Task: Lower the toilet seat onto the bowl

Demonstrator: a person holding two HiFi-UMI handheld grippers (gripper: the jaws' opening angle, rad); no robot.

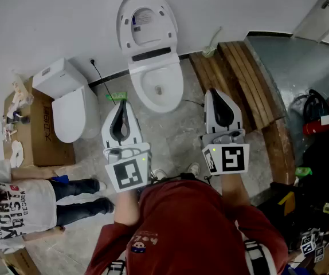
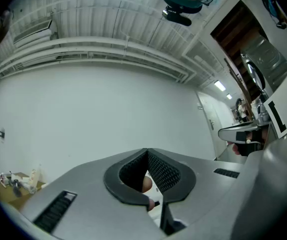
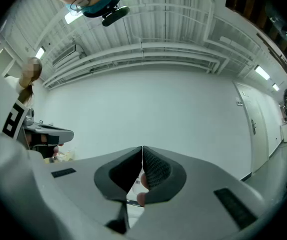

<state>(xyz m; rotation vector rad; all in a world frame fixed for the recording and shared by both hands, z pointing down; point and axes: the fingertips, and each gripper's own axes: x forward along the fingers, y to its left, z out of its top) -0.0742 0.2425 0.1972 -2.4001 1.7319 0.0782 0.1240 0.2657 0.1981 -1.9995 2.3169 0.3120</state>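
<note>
The toilet seat stands raised over the bowl, ahead of both pairs of fingers and between them — the label inside its ring is too small to read. The left gripper and right gripper have fingers closed, holding nothing.

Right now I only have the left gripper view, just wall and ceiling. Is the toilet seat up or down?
Observer: Up. The head view shows the toilet seat raised against the wall, above the open bowl.
Operator: Where are the grippers?
Observer: Both are short of the seat. The left gripper is by the bowl's left front, and the right gripper is off to the bowl's right. Neither is on the seat.
Operator: Right gripper open?
Observer: No. The right gripper view shows its jaws shut with nothing between them.
</note>
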